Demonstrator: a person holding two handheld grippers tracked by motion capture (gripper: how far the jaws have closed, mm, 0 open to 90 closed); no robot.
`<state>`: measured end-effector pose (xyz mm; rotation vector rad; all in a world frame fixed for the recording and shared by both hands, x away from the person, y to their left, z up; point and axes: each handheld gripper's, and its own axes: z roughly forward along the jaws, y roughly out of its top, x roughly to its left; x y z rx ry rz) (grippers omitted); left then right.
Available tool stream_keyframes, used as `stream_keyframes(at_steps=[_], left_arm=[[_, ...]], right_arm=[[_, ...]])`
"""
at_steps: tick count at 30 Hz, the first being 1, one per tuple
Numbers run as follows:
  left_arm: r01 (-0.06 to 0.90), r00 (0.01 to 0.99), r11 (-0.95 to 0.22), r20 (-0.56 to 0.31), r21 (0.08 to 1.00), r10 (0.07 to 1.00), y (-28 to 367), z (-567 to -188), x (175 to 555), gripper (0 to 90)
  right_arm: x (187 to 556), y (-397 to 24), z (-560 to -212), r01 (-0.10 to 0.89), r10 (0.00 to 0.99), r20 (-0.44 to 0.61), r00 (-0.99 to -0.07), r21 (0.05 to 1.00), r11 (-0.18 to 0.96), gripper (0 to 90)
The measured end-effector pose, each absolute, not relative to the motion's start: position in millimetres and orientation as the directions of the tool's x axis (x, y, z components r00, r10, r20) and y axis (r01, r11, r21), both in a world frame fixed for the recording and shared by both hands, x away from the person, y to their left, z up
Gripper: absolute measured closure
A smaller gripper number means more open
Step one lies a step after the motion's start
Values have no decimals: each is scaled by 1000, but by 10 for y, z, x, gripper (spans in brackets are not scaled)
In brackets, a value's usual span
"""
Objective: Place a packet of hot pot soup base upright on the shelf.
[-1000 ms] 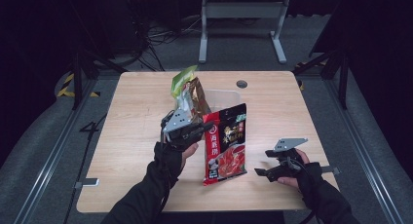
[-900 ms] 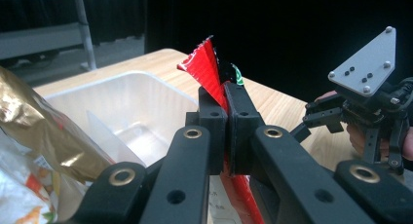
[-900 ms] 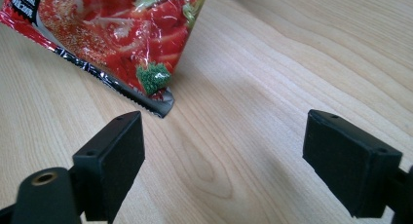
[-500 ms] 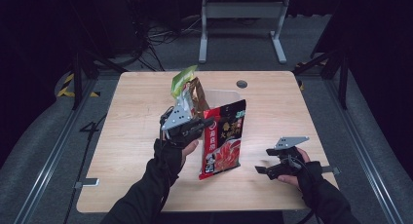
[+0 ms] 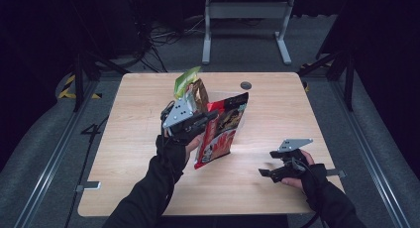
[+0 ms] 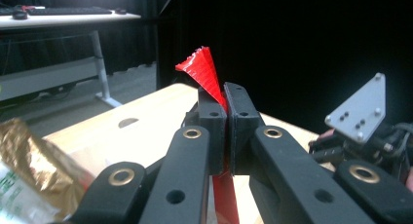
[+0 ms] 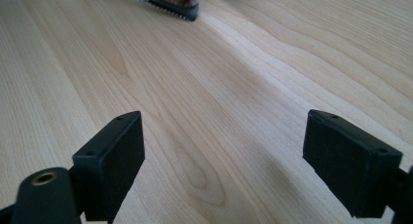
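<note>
A red and black snack bag (image 5: 220, 131) hangs tilted above the wooden table (image 5: 277, 188), held by its left edge. My left gripper (image 5: 210, 120) is shut on that edge. In the left gripper view the two pads (image 6: 213, 118) pinch a crinkled red strip of the bag (image 6: 202, 70). A green and gold bag (image 5: 190, 86) stands just behind it, and its gold foil (image 6: 39, 160) shows at the lower left of the left gripper view. My right gripper (image 5: 267, 166) rests low over the table at the right, open, with bare wood between its pads (image 7: 114, 158).
A small dark round disc (image 5: 245, 85) lies near the table's far edge. The other gripper's grey plate (image 6: 360, 109) shows in the left gripper view. Beyond the table are a metal frame (image 5: 245, 27) and cables on the floor.
The left gripper has lifted the red bag up off the table, and the bag now hangs more upright. The right gripper has stayed where it was.
</note>
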<state>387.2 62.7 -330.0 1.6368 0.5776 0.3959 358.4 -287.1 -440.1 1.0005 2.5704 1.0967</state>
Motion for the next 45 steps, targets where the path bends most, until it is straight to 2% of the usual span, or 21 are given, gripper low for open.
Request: stream_keyframes(at_steps=[16, 29, 36, 45], left_arm=[[87, 795, -30, -51, 996, 604, 506, -2955, 4039, 876], [86, 764, -25, -50, 996, 643, 338, -2815, 4417, 878], [112, 729, -5, -79, 994, 680, 242, -2847, 4662, 882], [131, 675, -23, -72, 991, 735, -5, -2981, 4891, 889]], right_arm=[[3556, -2917, -4406, 523, 653, 102, -751, 695, 493, 165], [3556, -2942, -4418, 528, 650, 115, -752, 695, 488, 168], [3546, -2954, -4427, 531, 648, 119, -752, 693, 488, 170], [3531, -2928, -4427, 524, 641, 112, -759, 689, 501, 172]])
